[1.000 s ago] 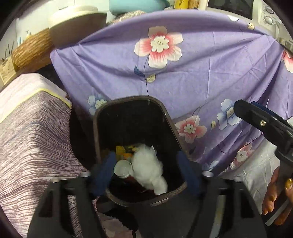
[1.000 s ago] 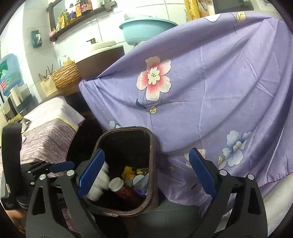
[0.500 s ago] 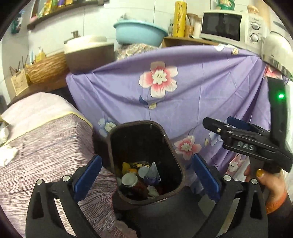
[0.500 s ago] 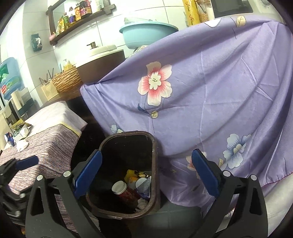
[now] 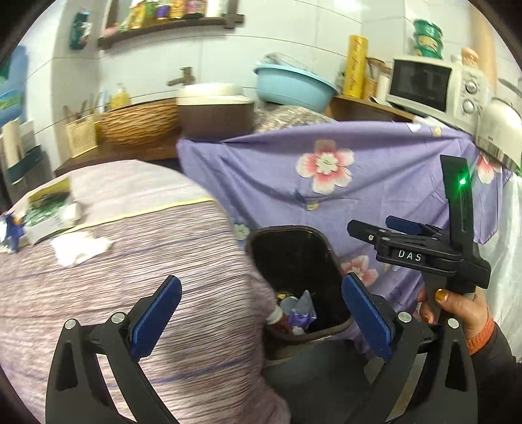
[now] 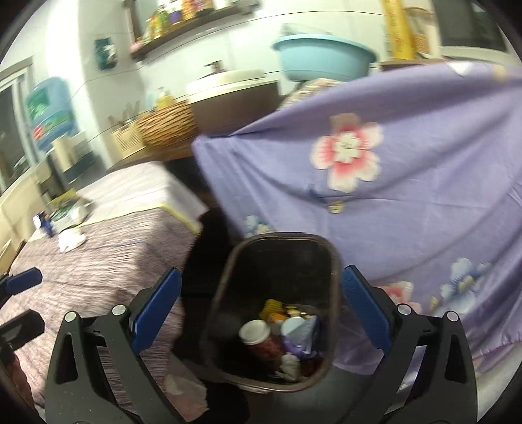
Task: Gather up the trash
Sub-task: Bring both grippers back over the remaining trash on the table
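While both grippers' fingers gape wide, empty: one bin [image 6: 277, 313], two crumpled tissues [image 5: 80, 249] on table.

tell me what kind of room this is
Most likely a home kitchen or kitchen corner. A white microwave stands on a counter at the back, a wall shelf holds bottles and jars, and a tap sticks out of the tiled wall above a basin. A trash bin sits on the floor.

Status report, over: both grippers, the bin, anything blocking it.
Left gripper open, empty. Right gripper open, empty. Bin holds trash; white tissue left on the striped cloth. Nothing blocking the bin.
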A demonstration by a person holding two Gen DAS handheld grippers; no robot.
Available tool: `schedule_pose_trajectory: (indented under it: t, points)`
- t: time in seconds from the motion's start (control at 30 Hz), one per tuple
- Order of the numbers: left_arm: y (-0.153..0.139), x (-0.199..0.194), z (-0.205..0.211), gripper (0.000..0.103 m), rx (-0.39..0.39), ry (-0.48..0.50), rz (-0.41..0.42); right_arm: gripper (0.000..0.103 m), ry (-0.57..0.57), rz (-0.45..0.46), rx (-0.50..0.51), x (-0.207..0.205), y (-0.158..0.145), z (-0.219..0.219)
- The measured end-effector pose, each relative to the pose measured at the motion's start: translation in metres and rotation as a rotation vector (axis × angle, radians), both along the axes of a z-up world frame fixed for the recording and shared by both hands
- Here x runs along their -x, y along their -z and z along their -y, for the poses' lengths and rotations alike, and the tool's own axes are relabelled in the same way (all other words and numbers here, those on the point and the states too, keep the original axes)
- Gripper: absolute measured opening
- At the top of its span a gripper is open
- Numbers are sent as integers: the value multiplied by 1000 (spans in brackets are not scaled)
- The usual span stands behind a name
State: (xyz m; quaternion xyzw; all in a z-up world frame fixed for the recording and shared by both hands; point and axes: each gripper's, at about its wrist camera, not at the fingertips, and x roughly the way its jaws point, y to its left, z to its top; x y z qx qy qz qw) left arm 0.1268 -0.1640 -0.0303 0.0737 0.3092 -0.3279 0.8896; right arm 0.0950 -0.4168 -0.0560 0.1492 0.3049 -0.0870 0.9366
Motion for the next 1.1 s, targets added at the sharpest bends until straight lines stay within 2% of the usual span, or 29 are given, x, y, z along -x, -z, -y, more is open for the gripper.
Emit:
schedule_pose_trajectory:
  t: [0.27,0.47,0.7,0.83,0.97,1.1]
  points:
    - [-7,-8,-70,98,56,-152,-30,97,-207,2,35,-39,-15,-74]
    - [-10,-9,-136,98,43,-307,3,97,-344,9,54,-60,-27,-128]
    - [-6,-14,-208,98,24,-465,-19,97,-496,10,64,-89,-43,-192]
    - [-4,-16,-235,98,5,-514,-31,97,-577,-2,103,-106,-46,-227]
    - [0,-21,-255,98,-31,-539,-40,97,-669,-63,113,-138,-42,-263]
    - [0,-30,-268,98,-60,-558,-35,97,-727,-115,178,-166,-33,-294]
